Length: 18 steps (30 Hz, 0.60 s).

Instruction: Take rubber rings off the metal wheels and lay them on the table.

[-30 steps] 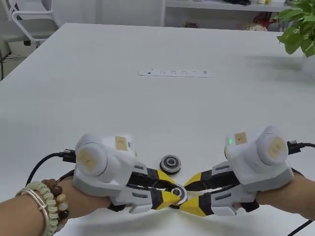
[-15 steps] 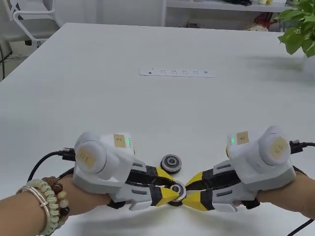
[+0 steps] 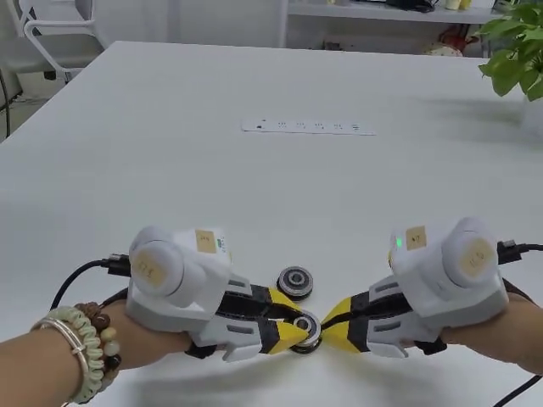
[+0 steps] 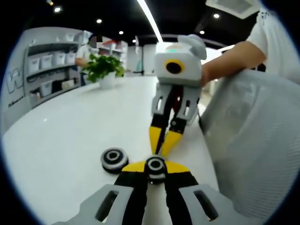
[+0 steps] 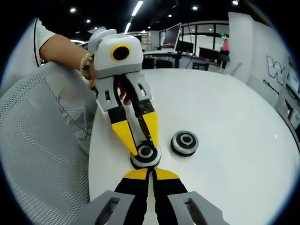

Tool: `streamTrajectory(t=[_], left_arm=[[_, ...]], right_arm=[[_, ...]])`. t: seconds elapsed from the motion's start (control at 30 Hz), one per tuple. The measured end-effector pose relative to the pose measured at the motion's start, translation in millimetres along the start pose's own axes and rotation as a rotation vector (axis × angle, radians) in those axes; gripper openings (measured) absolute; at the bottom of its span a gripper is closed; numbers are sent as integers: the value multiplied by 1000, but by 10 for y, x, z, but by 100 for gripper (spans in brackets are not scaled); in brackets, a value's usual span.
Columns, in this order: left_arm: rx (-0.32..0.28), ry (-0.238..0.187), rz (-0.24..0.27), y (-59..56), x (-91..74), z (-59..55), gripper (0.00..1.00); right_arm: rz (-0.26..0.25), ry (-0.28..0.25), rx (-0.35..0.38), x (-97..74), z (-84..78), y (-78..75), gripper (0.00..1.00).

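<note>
A small metal wheel [image 3: 306, 326] with a black rubber ring is held just above the table's near edge. My left gripper [image 3: 296, 327] is shut on it, its yellow jaws clasping the wheel [image 4: 155, 164] on both sides. From the opposite side my right gripper [image 3: 326, 330] meets the wheel [image 5: 146, 154]. Its jaws are closed together, pinching the ring at the rim. A second wheel [image 3: 295, 281], black ring around it, lies flat on the table just behind the grippers.
A white power strip [image 3: 307, 127] lies at the table's middle. A green potted plant [image 3: 513, 51] stands at the far right. A white chair [image 3: 47, 34] is off the far left corner. Cables trail from both grippers.
The right gripper's jaws, apart a second ago, have closed at the wheel's rim. The left gripper keeps its hold on the wheel. The second wheel has not moved.
</note>
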<state>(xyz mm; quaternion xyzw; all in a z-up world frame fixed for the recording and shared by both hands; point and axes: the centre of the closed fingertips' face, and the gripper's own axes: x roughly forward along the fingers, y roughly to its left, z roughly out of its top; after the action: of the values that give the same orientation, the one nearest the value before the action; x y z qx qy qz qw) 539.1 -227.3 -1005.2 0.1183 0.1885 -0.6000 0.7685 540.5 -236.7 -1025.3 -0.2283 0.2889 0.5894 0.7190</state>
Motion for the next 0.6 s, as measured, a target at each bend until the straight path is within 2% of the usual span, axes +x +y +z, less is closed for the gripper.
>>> streamTrajectory(t=[0.27, 0.33, 0.43, 0.53, 0.6], left_arm=[[-2, 0, 4, 8, 0, -1, 14], [-2, 0, 4, 9, 0, -1, 14], [-1, 0, 5, 10, 2, 0, 14], [-1, -1, 5, 13, 4, 1, 14], [-1, -2, 5, 15, 5, 1, 14]], right_arm=[[-14, -6, 109, -11, -7, -35, 0], [-11, 1, 185, -16, -11, -41, 0], [-3, 10, 252, -23, -4, -55, 0], [10, 11, 349, -25, -1, -57, 0], [16, 3, 373, -30, 2, -67, 0]])
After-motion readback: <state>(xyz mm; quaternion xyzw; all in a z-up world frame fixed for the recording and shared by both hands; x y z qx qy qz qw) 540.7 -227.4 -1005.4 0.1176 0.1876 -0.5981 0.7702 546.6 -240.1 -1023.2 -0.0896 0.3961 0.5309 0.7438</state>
